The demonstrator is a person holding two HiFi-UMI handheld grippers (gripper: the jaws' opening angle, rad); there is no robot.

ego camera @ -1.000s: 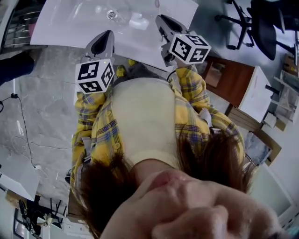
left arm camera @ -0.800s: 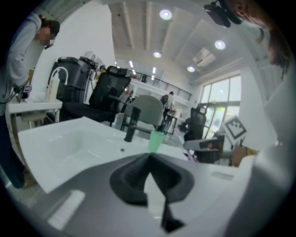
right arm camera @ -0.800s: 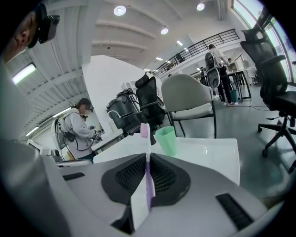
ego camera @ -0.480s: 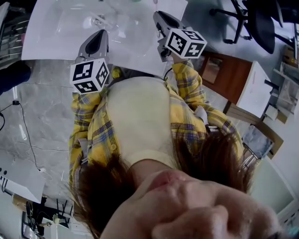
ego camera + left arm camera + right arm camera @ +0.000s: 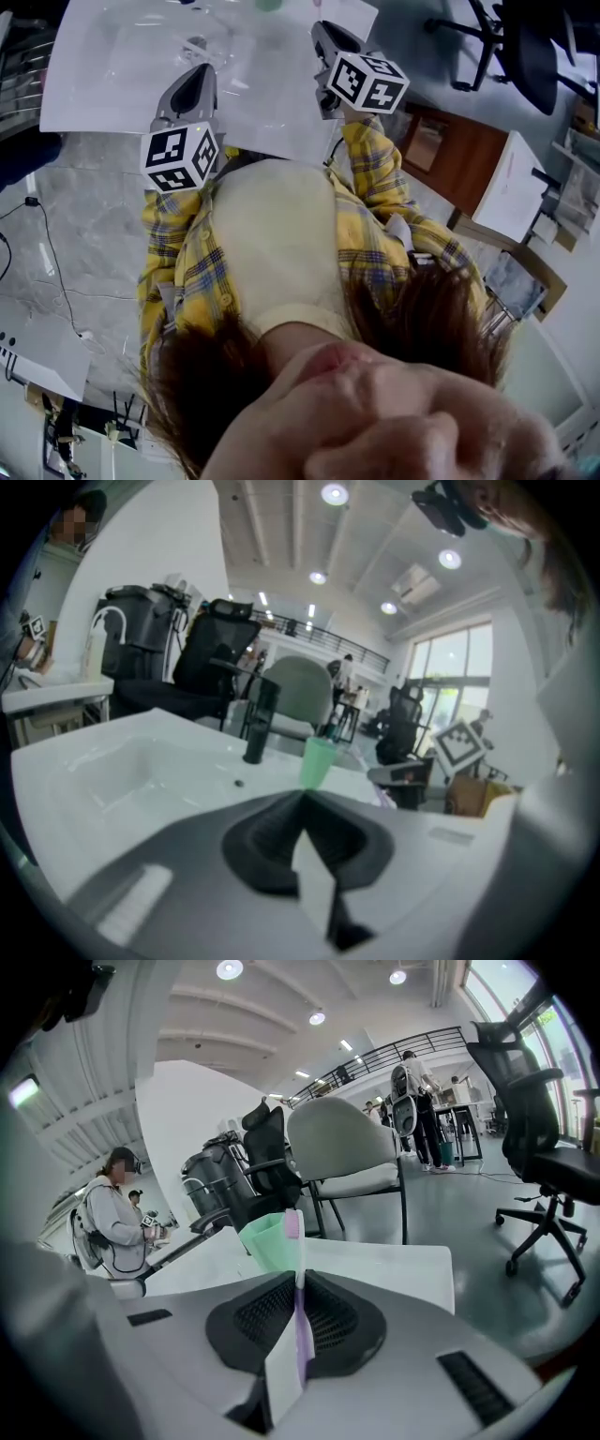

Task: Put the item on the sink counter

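right tool (image 5: 297, 1281) edged forward: one toothbrush (image 5: 296, 1246), one cup (image 5: 264, 1241)

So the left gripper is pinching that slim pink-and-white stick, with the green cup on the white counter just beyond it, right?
No: the right gripper pinches the pink-and-white stick, as the right gripper view shows. The green cup does stand on the white counter just beyond it.

Green cup (image 5: 263, 1241), grey chair (image 5: 342, 1143), black office chair (image 5: 514, 1087), brown cabinet (image 5: 450, 155).
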